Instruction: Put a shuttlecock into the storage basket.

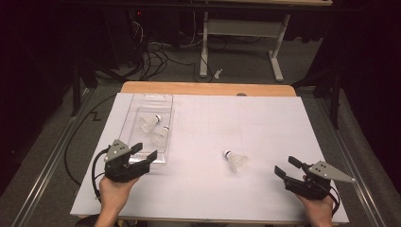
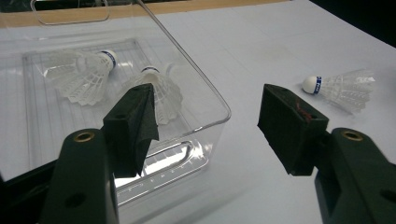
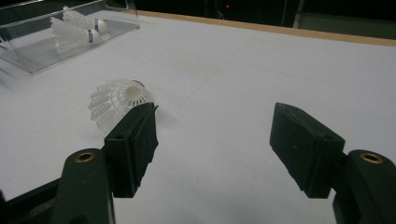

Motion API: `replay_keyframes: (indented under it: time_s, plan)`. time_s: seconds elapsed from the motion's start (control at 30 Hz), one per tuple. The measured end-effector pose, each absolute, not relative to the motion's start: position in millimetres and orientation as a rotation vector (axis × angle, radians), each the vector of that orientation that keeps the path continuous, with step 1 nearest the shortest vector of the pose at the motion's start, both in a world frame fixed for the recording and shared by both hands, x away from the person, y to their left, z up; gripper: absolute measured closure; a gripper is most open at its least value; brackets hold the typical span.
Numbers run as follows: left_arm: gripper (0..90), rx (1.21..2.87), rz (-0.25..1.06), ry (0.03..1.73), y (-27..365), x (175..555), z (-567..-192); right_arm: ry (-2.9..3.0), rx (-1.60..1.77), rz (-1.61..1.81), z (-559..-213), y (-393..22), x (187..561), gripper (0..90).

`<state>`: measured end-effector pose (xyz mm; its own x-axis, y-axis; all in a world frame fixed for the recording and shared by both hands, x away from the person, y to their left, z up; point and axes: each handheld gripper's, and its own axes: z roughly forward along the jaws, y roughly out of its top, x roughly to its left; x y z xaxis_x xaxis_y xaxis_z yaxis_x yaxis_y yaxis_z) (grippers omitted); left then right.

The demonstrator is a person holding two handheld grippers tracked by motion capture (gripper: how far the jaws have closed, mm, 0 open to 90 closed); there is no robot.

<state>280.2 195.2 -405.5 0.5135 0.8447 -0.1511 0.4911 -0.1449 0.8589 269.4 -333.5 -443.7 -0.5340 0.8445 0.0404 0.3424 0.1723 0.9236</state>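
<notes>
1. We see a loose white plastic shuttlecock with a blue band round its cork (image 1: 236, 161) lying on its side on the white-covered tabletop (image 1: 265, 123), right of centre and near the front edge.
2. In the high view its long axis runs on a slant: the rounded cork points up and to the left, toward the far left of the tabletop, and the open skirt flares down and to the right, toward our right hand-held gripper (image 1: 287, 167).
3. In the right gripper view the skirt opening faces the camera, just beyond the left jaw.
4. Our right hand-held gripper rests near the front right edge with its jaws spread wide, nothing between them, a little apart from the shuttlecock.
5. Our left hand-held gripper (image 1: 143, 152) is likewise released and empty, its jaws at the near end of a clear rectangular plastic tray (image 1: 142, 101).
6. Two more white shuttlecocks (image 1: 155, 129) lie side by side in that tray, corks pointing away and to the right.
</notes>
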Motion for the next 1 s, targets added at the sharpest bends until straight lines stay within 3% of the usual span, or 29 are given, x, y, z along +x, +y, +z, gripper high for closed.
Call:
replay_keyframes:
  time_s: [1.0]
  plan:
    - [37.2,1.845,0.417,1.06,167.7,291.1,-407.5,1.964,1.113,1.346,-443.7,-333.9,269.4,32.7]
